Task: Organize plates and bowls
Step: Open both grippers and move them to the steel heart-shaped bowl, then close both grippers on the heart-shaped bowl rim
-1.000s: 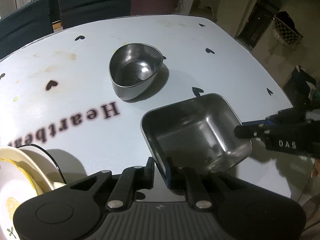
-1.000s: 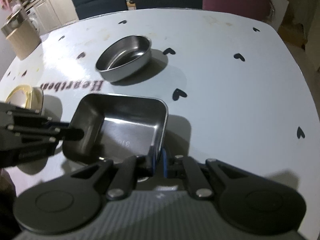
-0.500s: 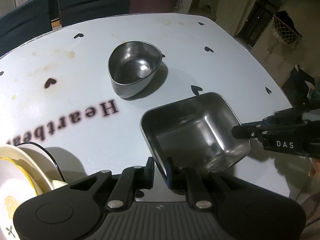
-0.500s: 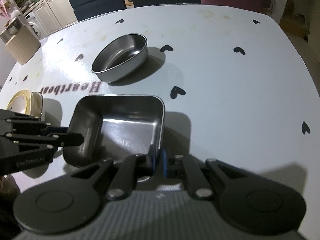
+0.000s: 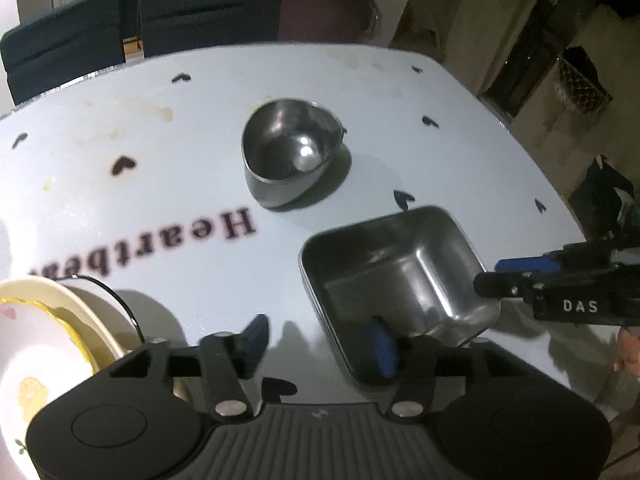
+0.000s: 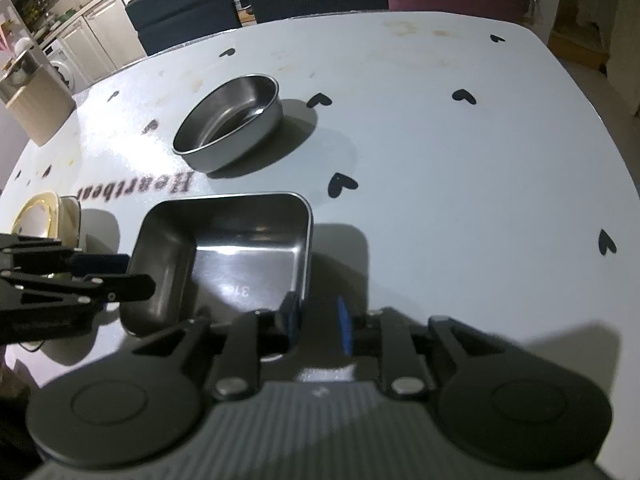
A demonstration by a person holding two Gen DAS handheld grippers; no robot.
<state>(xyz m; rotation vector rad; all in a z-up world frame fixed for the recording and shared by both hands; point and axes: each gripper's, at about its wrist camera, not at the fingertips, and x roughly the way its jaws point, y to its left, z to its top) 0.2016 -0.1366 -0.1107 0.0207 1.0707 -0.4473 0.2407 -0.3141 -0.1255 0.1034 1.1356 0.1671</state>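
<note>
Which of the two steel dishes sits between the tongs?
The rectangular steel dish, whose rim lies inside both the left tongs and right tongs. The rounded steel bowl stands apart, farther up the table.

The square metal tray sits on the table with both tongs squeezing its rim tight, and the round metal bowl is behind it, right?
Not quite. Both wrist views show both tongs open: the left tongs and the right tongs each straddle the rim of the square metal tray without squeezing it. The rest holds: the tray sits on the table, with the round metal bowl behind it.
</note>
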